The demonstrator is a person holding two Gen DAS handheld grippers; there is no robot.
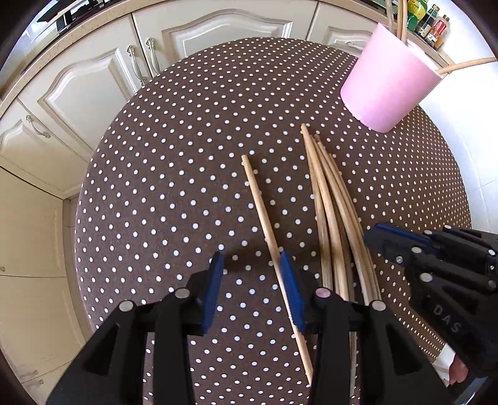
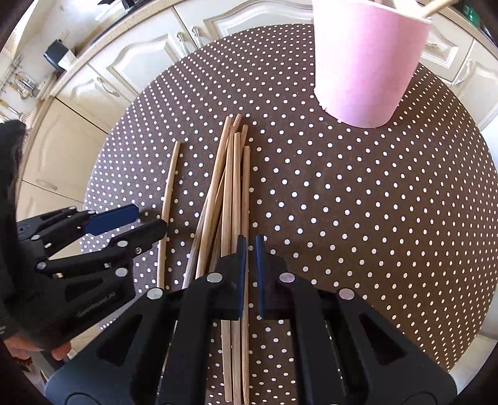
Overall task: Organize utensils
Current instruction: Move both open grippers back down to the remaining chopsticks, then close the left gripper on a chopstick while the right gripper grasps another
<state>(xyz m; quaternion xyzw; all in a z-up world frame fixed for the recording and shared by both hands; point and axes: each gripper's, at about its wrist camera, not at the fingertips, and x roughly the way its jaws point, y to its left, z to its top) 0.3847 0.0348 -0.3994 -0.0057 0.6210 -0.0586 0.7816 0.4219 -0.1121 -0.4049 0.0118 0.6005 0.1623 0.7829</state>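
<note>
A pile of wooden chopsticks (image 1: 330,202) (image 2: 233,187) lies on the round table under a brown dotted cloth (image 1: 155,187) (image 2: 373,218). One single chopstick (image 1: 258,199) (image 2: 169,187) lies apart, to the pile's left. My left gripper (image 1: 252,289) (image 2: 149,218) stands open over this single stick, which runs along the inner side of its right pad. My right gripper (image 2: 250,274) (image 1: 372,238) is shut and hovers over the near end of the pile, with nothing visibly between its pads. A pink cup (image 1: 389,87) (image 2: 367,68) at the far right holds a few chopsticks (image 1: 467,64) (image 2: 435,6).
Cream kitchen cabinets (image 1: 93,81) (image 2: 130,62) surround the table's far and left sides. Bottles (image 1: 429,18) stand on the counter behind the cup. A person's fingers (image 1: 457,374) (image 2: 59,353) show under each gripper's handle.
</note>
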